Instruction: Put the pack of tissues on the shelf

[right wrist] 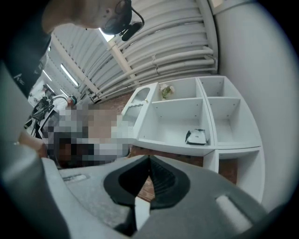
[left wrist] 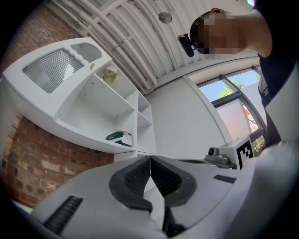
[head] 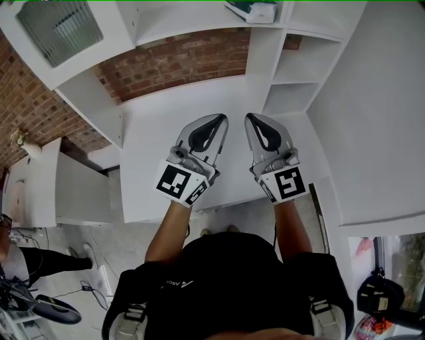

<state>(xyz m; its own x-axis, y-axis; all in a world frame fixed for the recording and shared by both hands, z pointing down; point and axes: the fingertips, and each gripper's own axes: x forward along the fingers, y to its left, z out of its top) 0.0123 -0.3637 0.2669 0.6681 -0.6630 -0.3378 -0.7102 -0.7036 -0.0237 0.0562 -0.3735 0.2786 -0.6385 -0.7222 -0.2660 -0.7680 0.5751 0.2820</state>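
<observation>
The green and white pack of tissues (head: 252, 10) lies on the lower shelf (head: 192, 26) of the white wall unit, above the desk. It also shows in the left gripper view (left wrist: 119, 137) and in the right gripper view (right wrist: 197, 137). Both grippers hang side by side over the white desk (head: 153, 139), well below the pack. My left gripper (head: 222, 118) is shut with nothing in it, its dark pads touching (left wrist: 150, 161). My right gripper (head: 249, 117) is likewise shut and empty (right wrist: 149, 161).
A cabinet door with ribbed glass (head: 60, 26) is at the unit's left end. Small open cubbies (head: 299, 66) stand on the right of the desk. A brick wall (head: 172, 63) backs the desk. A dark bag (head: 378, 295) sits at lower right, and a person's legs (head: 46, 260) at lower left.
</observation>
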